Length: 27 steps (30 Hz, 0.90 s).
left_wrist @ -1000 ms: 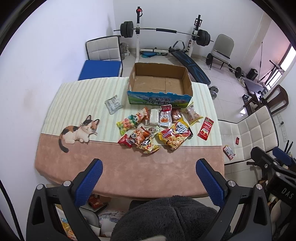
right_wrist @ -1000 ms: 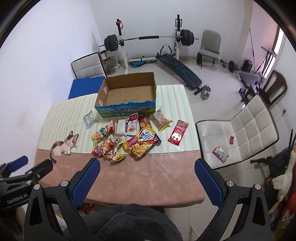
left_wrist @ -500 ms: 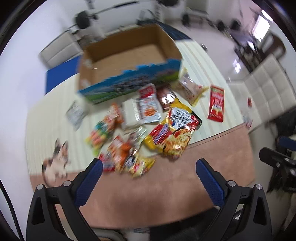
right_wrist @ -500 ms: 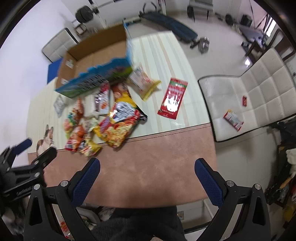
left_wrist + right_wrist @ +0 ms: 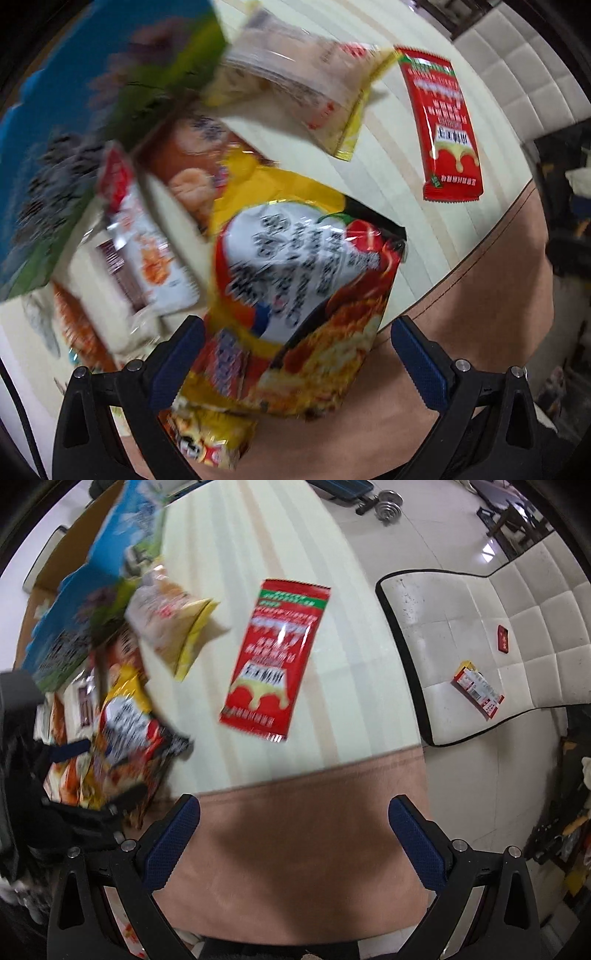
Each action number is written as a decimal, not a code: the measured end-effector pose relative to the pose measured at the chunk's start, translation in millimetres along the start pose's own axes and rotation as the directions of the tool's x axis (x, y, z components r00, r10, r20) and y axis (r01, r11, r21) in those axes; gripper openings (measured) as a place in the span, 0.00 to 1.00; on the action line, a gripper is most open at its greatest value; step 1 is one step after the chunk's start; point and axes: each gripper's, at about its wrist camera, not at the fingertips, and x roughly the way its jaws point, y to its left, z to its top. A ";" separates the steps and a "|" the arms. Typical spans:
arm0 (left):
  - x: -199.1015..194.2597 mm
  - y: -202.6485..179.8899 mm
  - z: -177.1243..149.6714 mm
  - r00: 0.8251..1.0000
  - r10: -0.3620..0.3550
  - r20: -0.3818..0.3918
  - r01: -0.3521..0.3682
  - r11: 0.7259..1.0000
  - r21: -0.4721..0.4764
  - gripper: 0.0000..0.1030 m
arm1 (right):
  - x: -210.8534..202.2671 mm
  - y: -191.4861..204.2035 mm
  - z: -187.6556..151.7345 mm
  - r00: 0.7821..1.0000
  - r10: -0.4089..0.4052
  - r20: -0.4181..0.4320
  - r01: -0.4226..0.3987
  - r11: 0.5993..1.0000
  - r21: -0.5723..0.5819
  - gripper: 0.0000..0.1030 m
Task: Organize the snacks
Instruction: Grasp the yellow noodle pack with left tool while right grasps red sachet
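— Grippers first: left gripper (image 5: 297, 354) spread wide, nothing grasped, blue pads either side of the big yellow noodle bag (image 5: 295, 295). Bag directly ahead, lower end lying between the fingers, resting on the table (image 5: 424, 236); contact with the pads not clear through the blur.

— And the right?

— Right gripper (image 5: 293, 832) likewise released, empty, hanging over the brown strip of the table. Red sachet (image 5: 275, 661) flat on the striped part, straight ahead, apart from the fingertips.

— Rest of the snacks?

— Ahead and left of the right gripper: pale bag with yellow edges (image 5: 173, 624), just beside the sachet, not touching. Beyond it, blue and green cardboard box (image 5: 103, 590). Seen from the left gripper: white and red packet (image 5: 144, 243) ahead-left, orange packet (image 5: 192, 173) behind the noodle bag, partly under it. More packets at the far left, too blurred to name.

— Off the table?

— White padded chair (image 5: 480, 657) to the right, small red and yellow packet (image 5: 478, 688) on its seat.
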 end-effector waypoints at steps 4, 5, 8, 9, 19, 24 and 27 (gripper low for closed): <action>19.8 -7.8 7.7 0.999 0.044 -0.032 -0.043 0.999 0.027 1.00 | 9.4 -10.7 21.6 1.000 0.018 -0.004 -0.017 0.999 0.038 1.00; 22.6 -7.4 7.4 0.998 0.055 -0.032 -0.054 0.998 0.024 1.00 | 11.3 -11.3 27.8 1.000 0.023 -0.004 -0.023 0.999 0.047 1.00; 28.8 -4.7 8.6 0.998 0.070 -0.005 -0.070 0.996 -0.057 0.89 | 20.6 -10.1 50.2 1.000 0.020 -0.007 -0.020 0.997 0.069 1.00; 27.5 -0.8 5.3 0.999 0.052 0.000 -0.051 0.992 -0.112 0.88 | 24.4 -8.7 58.5 1.000 0.020 -0.005 -0.019 0.997 0.078 1.00; 53.1 32.9 -63.4 0.992 -0.084 -0.098 0.014 0.826 -0.564 0.88 | 73.8 5.9 108.0 0.995 -0.039 -0.089 0.051 0.989 0.135 0.74; 72.2 20.6 -68.5 0.994 -0.056 -0.092 -0.004 0.831 -0.557 0.89 | 76.2 20.5 98.1 0.987 -0.152 -0.056 0.152 0.988 0.001 0.54; 77.9 26.1 -68.4 0.994 -0.056 -0.095 -0.006 0.832 -0.555 0.89 | 81.5 17.7 76.4 0.985 -0.154 -0.082 0.147 0.985 -0.088 0.51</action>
